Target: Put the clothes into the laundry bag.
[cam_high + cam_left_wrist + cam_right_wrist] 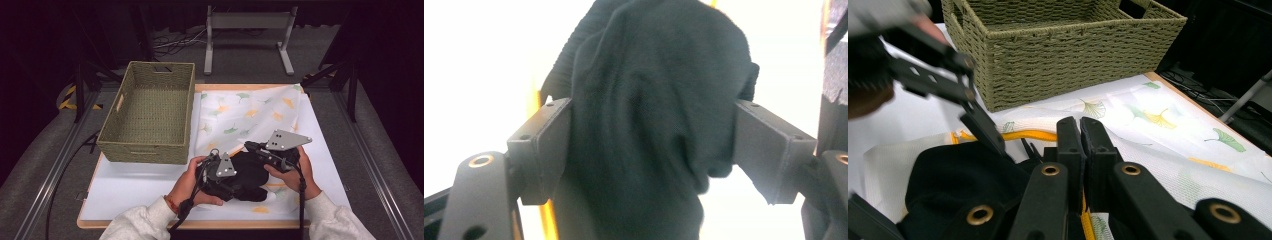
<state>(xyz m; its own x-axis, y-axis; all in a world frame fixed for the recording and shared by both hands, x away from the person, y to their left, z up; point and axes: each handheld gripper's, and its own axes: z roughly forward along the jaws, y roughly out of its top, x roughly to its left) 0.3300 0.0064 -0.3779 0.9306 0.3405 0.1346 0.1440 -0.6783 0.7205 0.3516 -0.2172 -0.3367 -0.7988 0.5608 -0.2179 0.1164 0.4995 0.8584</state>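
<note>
- We see a black cloth (247, 175) low in the middle of the high view, plain and without any print; it shows dark charcoal in the left gripper view (649, 125).
- We see a woven basket (150, 107) in olive green at the upper left, with a tight braided weave.
- We see a white sheet (250, 117) at centre, printed with scattered green and yellow-orange fan-shaped leaves and edged in yellow.
- We see a white table top (125, 187) with a pale wooden rim.
- We see both grippers, the left gripper (212, 180) and the right gripper (252, 146), in black with grey plates and brass-coloured rivets.
- We see pale grey sleeves (140, 222) at the bottom edge.
</note>
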